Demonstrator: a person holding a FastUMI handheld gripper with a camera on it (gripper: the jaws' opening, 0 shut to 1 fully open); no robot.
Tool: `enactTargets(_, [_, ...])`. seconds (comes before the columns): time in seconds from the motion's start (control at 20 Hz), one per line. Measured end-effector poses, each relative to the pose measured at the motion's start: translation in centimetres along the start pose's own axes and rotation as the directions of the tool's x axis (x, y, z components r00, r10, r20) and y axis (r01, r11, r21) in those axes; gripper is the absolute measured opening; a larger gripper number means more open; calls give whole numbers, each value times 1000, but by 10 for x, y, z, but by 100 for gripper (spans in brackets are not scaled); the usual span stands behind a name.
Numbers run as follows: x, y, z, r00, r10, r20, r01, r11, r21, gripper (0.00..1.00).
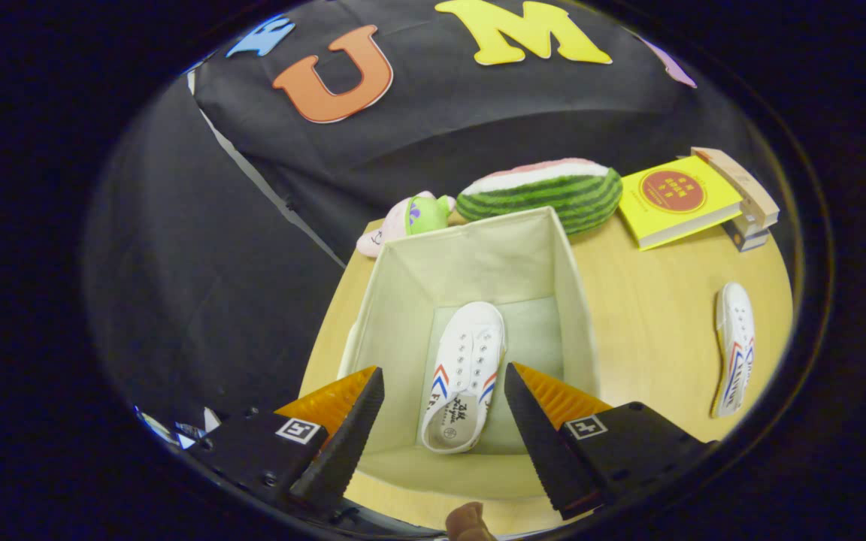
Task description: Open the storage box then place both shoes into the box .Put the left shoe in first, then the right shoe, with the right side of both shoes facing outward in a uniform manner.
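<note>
Gripper: the gripper hangs above the near wall of the storage box, its fingers spread wide with nothing between them but a view down into the box; it holds nothing.
Storage box: the storage box stands open just ahead of and below the fingers, a pale fabric cube on the wooden table; with no lid in the way, the opening step looks done.
Shoe in box: one white shoe with red and blue chevrons lies on the box floor, framed between the fingertips, heel opening nearest the gripper and toe pointing away. By the task's order this should be the left shoe, though I cannot confirm that from its shape.
Shoe on table: a second shoe lies on its side on the table, well off to the right of the fingers and outside the box, likely the right shoe waiting its turn.
Beyond the box: a watermelon-slice cushion, a small plush toy and a yellow book on a stack sit at the table's far side, clear of the work.
Likely next: swing right to the second shoe and grip it so it can be laid beside the first, facing the same way.
Near edge: a fingertip of the person's hand shows beneath the gripper.
</note>
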State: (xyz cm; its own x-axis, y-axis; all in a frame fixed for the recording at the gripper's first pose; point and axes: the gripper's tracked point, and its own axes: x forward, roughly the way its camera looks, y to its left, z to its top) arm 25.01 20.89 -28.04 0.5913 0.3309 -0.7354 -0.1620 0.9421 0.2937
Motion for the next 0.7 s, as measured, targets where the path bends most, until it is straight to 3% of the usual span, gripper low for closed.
enactTargets(0.3, [-67,-65,20,993,-76,88,80,996,-40,100])
enactTargets(0.5, [-91,-111,7,995,-87,46,87,996,5,100])
enactTargets(0.7, [-104,-182,-5,989,-147,25,146,989,33,100])
